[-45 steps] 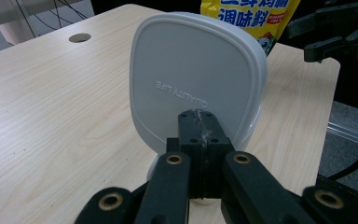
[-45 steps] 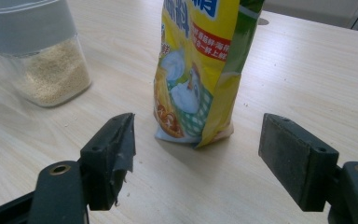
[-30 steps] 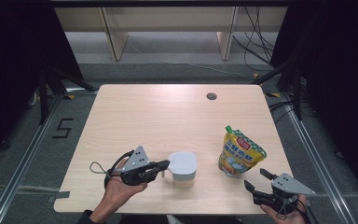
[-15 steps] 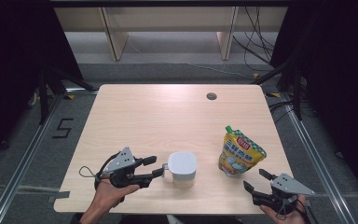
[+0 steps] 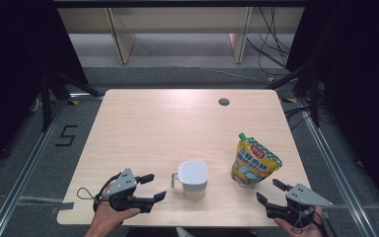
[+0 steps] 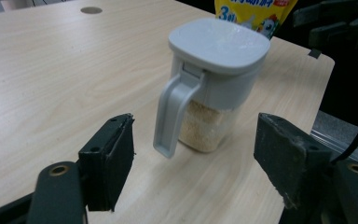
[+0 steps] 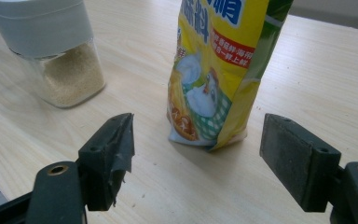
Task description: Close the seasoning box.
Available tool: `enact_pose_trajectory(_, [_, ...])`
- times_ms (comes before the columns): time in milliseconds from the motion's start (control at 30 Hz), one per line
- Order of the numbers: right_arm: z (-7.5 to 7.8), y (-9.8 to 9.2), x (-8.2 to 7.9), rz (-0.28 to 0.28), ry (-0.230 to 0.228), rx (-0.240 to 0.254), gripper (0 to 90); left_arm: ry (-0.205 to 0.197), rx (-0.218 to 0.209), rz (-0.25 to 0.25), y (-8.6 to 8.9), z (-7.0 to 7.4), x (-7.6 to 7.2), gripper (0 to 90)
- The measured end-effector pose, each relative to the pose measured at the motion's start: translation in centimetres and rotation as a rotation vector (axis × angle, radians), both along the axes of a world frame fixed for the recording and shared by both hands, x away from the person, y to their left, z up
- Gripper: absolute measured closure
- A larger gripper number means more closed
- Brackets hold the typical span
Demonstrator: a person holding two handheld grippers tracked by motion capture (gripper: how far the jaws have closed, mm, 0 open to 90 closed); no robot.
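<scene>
A clear jar (image 5: 193,177) with a grey lid and a side handle (image 6: 172,116) holds beige granules and stands near the table's front edge. My left gripper (image 5: 154,186) lies to its left and points at the handle. Its jaws have just been opening and now stand wide, with nothing between them. In the left gripper view the jar (image 6: 212,84) sits a short way ahead of the left gripper (image 6: 196,163). A yellow pouch (image 5: 254,160) stands upright to the right of the jar. My right gripper (image 5: 268,190) is open just in front of the pouch (image 7: 219,70), apart from it.
The wooden table (image 5: 177,123) has a round cable hole (image 5: 223,101) at the back right. Its front edge runs right under both hands. Dark floor and metal rails surround it, with shelving legs beyond the far edge.
The left gripper has drawn back to the left and down from the jar's handle, and its jaws have gone from shut to wide apart. The right gripper, jar and pouch have stayed put.
</scene>
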State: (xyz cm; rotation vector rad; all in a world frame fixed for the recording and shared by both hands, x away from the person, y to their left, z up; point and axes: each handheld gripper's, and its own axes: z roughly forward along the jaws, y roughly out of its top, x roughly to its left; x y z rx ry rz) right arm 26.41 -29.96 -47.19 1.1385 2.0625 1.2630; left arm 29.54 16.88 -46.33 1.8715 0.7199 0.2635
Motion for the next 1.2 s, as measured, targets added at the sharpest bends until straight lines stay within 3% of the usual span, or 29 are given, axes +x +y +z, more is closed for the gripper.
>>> enact_pose_trajectory(200, [-0.1,0.3,-0.2,0.036,0.004,-0.007,24.8,0.008,-0.005,0.002,0.0,-0.5,-1.0,23.8])
enact_pose_trajectory(300, [-0.1,0.3,-0.5,0.046,0.007,-0.029,23.0,0.002,0.026,-0.004,-0.2,-0.9,-1.3,23.3])
enact_pose_trajectory(367, [-0.3,0.7,-0.7,0.037,0.036,-0.001,20.5,-0.01,0.054,-0.014,-0.3,-1.1,-1.4,23.1])
enact_pose_trajectory(400, [-0.3,0.7,-0.8,0.027,0.045,-0.007,19.5,0.003,0.052,-0.002,-0.4,-1.4,-1.6,22.9])
enact_pose_trajectory(433, [-0.4,0.6,-0.6,0.032,0.022,-0.031,18.0,0.0,0.067,0.0,-0.4,-1.5,-1.7,22.7])
enact_pose_trajectory(467, [-0.4,0.5,-0.7,0.041,0.03,-0.027,16.5,-0.001,0.081,-0.002,-0.4,-1.6,-1.7,22.4])
enact_pose_trajectory(600, [-0.7,0.4,-0.7,0.055,0.064,-0.038,16.3,0.016,0.085,-0.005,-0.6,-2.2,-2.0,21.6])
enact_pose_trajectory(633, [-0.8,0.5,-1.0,0.036,0.09,-0.035,16.3,0.02,0.089,-0.011,-0.6,-2.3,-2.0,21.5])
enact_pose_trajectory(700, [-0.9,0.6,-1.1,0.04,0.095,-0.034,16.3,0.031,0.092,-0.01,-0.6,-2.5,-2.0,21.4])
enact_pose_trajectory(733, [-0.9,0.3,-0.9,0.053,0.065,-0.063,16.3,0.028,0.083,-0.013,-0.7,-2.7,-1.9,21.3])
enact_pose_trajectory(767, [-0.9,0.3,-0.9,0.054,0.065,-0.065,16.3,0.021,0.112,-0.013,-0.5,-2.6,-1.8,21.3])
enact_pose_trajectory(800, [-0.9,0.3,-0.9,0.056,0.065,-0.065,16.3,0.032,0.092,-0.005,-0.6,-2.6,-1.9,21.3])
enact_pose_trajectory(833, [-1.0,0.3,-0.8,0.058,0.057,-0.08,16.3,0.032,0.098,-0.008,-0.5,-2.6,-1.8,21.3])
enact_pose_trajectory(900, [-1.0,0.4,-0.8,0.058,0.087,-0.067,16.2,0.037,0.067,0.003,-0.7,-2.7,-1.9,21.3])
enact_pose_trajectory(1000, [-1.1,0.4,-0.8,0.051,0.091,-0.079,16.2,0.032,0.093,-0.003,-0.5,-2.7,-1.8,21.3])
enact_pose_trajectory(1100, [-1.2,0.3,-0.7,0.064,0.096,-0.067,16.2,0.04,0.073,0.014,-0.7,-2.7,-1.9,21.2])
enact_pose_trajectory(1133, [-1.3,0.2,-0.6,0.052,0.072,-0.09,16.2,0.034,0.074,0.009,-0.6,-2.7,-1.7,21.1])
enact_pose_trajectory(1167, [-1.3,0.4,-0.8,0.046,0.107,-0.068,16.2,0.017,0.084,0.005,-0.5,-2.7,-1.6,20.6])
enact_pose_trajectory(1200, [-1.3,0.3,-0.7,0.046,0.097,-0.071,16.2,0.035,0.074,0.031,-0.5,-2.8,-1.7,20.0])
